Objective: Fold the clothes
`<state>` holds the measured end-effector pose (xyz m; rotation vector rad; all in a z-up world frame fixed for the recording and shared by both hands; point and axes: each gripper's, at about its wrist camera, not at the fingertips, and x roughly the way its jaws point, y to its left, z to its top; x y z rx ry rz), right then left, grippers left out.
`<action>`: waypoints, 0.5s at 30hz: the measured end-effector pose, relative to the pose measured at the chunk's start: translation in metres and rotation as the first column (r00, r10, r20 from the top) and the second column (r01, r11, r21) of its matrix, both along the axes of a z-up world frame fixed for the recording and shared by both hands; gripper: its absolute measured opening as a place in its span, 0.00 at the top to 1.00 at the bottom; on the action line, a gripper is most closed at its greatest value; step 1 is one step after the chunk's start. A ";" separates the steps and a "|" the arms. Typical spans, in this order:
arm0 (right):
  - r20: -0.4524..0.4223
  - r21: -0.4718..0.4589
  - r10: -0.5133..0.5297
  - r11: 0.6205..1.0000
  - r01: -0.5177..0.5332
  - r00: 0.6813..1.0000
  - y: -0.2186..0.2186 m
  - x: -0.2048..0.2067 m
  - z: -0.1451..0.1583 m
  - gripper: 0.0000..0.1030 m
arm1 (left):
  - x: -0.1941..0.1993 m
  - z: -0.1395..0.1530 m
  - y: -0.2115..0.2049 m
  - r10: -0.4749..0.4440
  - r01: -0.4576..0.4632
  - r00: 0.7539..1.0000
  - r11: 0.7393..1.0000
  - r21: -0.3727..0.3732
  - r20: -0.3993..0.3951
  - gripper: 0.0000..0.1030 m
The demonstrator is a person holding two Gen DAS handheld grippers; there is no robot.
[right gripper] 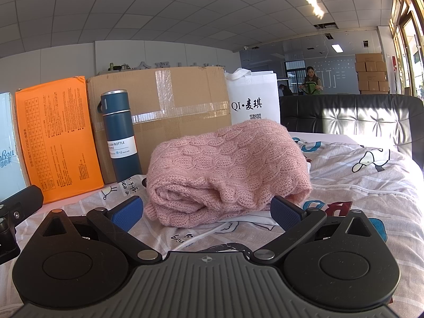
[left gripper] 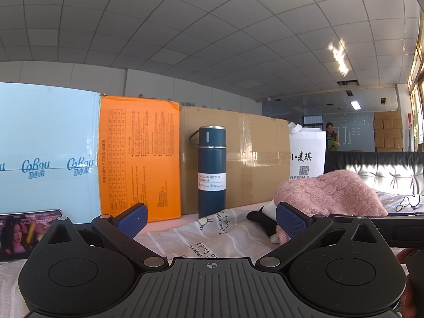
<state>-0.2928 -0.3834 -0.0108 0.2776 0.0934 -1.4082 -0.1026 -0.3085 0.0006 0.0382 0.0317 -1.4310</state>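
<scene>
Both tools spread, empty: right tool [right gripper: 206,212] just before folded pink sweater [right gripper: 228,169]; left tool [left gripper: 210,221] left of it.

A pink cable-knit sweater [right gripper: 225,169] lies folded in a thick bundle on the cartoon-printed bedsheet [right gripper: 357,185].

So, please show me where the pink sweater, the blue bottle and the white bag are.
pink sweater [right gripper: 228,169], right wrist view, middle of the knitted bundle.
blue bottle [left gripper: 212,164], left wrist view, body above the white label.
white bag [right gripper: 253,98], right wrist view, front face above the lettering.
</scene>
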 end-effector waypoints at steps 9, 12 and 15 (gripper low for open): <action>0.000 0.000 0.000 1.000 0.000 1.000 0.000 0.000 0.000 0.00 | 0.001 0.000 0.001 0.001 -0.001 1.000 1.000 -0.004 -0.003 0.00; 0.000 0.000 0.000 1.000 0.000 1.000 0.000 0.000 0.000 0.00 | 0.001 0.000 0.001 0.001 -0.001 1.000 1.000 -0.005 -0.002 0.00; 0.000 0.000 0.000 1.000 0.000 1.000 0.000 0.000 0.000 0.00 | 0.001 0.000 0.001 0.001 -0.001 1.000 1.000 -0.006 -0.002 0.00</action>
